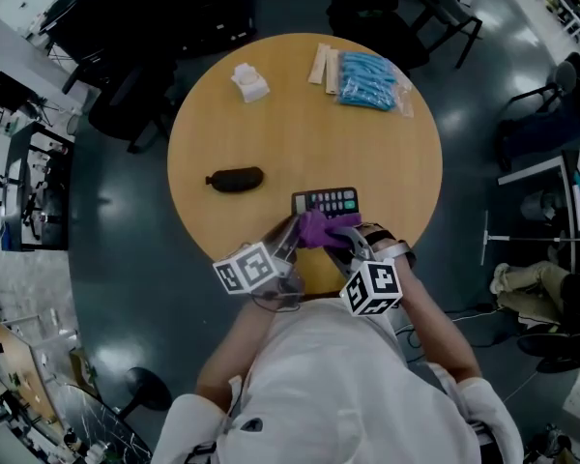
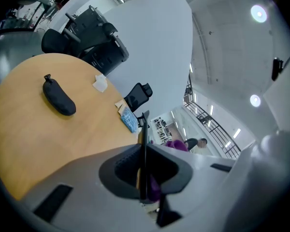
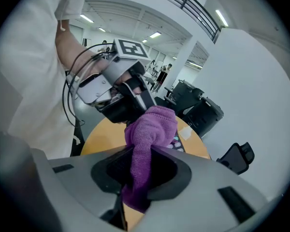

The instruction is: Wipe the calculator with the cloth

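Note:
The dark calculator (image 1: 326, 201) lies near the front edge of the round wooden table (image 1: 271, 133), its near end tipped up. My left gripper (image 1: 292, 230) is shut on its left edge; in the left gripper view the calculator (image 2: 142, 144) shows edge-on between the jaws. My right gripper (image 1: 341, 237) is shut on a purple cloth (image 1: 318, 228), bunched on the calculator's near end. In the right gripper view the cloth (image 3: 152, 129) bulges out of the jaws, with calculator keys (image 3: 177, 142) just behind it and the left gripper (image 3: 130, 98) beyond.
A black pouch (image 1: 236, 179) lies left of centre. A white crumpled tissue (image 1: 250, 82), wooden sticks (image 1: 322, 66) and a blue packet (image 1: 369, 79) sit at the far side. Office chairs (image 1: 367, 8) stand around the table.

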`<action>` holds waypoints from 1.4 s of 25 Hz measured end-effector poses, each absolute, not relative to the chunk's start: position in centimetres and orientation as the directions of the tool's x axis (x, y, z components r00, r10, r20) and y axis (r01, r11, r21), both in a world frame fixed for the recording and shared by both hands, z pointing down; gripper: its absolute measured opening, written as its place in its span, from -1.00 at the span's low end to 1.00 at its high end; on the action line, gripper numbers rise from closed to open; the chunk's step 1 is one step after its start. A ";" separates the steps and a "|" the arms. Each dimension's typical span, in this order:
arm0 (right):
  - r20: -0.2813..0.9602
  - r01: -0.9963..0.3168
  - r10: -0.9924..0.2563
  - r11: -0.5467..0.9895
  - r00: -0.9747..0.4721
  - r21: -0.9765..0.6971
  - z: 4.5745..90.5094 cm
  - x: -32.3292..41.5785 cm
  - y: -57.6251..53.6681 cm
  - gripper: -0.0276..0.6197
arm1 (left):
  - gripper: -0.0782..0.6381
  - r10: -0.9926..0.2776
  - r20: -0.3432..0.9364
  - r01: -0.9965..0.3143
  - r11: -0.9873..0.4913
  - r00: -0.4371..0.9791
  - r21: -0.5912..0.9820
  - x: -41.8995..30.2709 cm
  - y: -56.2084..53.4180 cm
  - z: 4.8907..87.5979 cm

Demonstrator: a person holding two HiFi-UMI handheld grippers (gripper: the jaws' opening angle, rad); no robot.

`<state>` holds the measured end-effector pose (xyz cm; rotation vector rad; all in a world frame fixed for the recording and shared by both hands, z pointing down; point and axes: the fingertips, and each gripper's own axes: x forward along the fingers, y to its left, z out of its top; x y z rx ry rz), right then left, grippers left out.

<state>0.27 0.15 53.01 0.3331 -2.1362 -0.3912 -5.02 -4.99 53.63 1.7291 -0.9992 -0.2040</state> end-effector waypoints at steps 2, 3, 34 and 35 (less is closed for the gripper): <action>0.761 -0.059 -0.353 0.921 -0.545 0.385 53.6 0.3 1.5 -0.64 | -0.66 -0.706 0.328 -0.521 -0.068 0.628 0.851 -5.3 -5.1 53.7; 0.770 -0.043 -0.337 0.926 -0.542 0.376 53.9 0.4 2.2 -0.64 | -0.66 -0.709 0.328 -0.522 -0.067 0.624 0.850 -5.4 -5.1 53.7; 0.732 -0.215 -0.424 0.905 -0.533 0.367 53.5 3.2 -0.5 -0.64 | -0.66 -0.673 0.325 -0.522 -0.107 0.665 0.846 -6.2 -3.8 54.7; 0.733 -0.214 -0.418 0.908 -0.537 0.360 53.7 3.2 0.0 -0.64 | -0.66 -0.670 0.330 -0.527 -0.107 0.665 0.843 -6.3 -3.8 54.8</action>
